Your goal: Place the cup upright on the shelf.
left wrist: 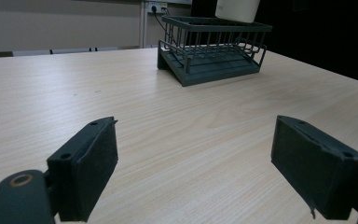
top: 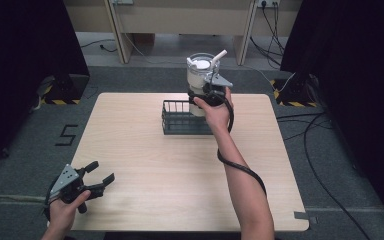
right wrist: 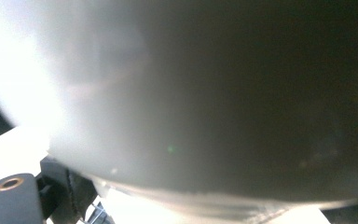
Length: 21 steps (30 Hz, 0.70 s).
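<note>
My right gripper (top: 211, 92) is shut on a pale, translucent lidded cup (top: 202, 72) with a white spout sticking up at its top right. It holds the cup upright in the air over the right end of a dark wire rack (top: 179, 122) at the far middle of the table. In the right gripper view the cup's wall (right wrist: 191, 93) is blurred and pressed close between the jaws. My left gripper (top: 102, 172) is open and holds nothing, low over the near left corner. Its view looks across the wood to the rack (left wrist: 212, 51), with the cup's base (left wrist: 237, 8) above it.
The light wooden table (top: 155, 175) carries the rack alone. Black curtains stand at both sides, and cables (top: 325, 165) trail on the grey floor to the right. A wooden bench frame (top: 180, 20) stands beyond the table's far edge.
</note>
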Each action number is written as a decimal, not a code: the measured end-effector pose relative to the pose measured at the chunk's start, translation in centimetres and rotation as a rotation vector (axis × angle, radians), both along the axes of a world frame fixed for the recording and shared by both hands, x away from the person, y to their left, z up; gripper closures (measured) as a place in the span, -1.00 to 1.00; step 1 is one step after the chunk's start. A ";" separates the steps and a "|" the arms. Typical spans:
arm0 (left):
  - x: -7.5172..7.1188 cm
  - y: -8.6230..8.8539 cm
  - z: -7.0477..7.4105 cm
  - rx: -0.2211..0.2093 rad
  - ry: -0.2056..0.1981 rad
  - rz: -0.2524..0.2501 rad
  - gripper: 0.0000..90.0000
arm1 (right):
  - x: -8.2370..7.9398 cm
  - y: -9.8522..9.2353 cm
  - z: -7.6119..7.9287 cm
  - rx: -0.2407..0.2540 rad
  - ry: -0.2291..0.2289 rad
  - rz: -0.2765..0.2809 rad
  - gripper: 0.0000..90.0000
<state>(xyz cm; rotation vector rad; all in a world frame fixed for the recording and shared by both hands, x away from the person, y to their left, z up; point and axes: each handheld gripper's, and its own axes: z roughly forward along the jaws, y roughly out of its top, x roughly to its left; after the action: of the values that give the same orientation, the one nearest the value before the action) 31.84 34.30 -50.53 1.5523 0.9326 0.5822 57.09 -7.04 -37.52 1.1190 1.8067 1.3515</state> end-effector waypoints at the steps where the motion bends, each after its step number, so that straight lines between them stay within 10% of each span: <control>1: 0.0 0.0 0.0 0.000 0.001 0.000 -0.69 | 0.1 0.0 0.0 -0.001 0.002 -0.001 -0.75; 21: 0.0 0.1 0.0 0.003 0.000 -0.002 -0.69 | 1.1 1.2 -1.8 -0.011 0.038 0.002 -0.75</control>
<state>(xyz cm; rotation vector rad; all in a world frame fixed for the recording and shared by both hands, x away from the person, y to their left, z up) 31.85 34.37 -50.52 1.5561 0.9302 0.5827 58.20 -5.88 -39.35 1.1444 1.8409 1.3282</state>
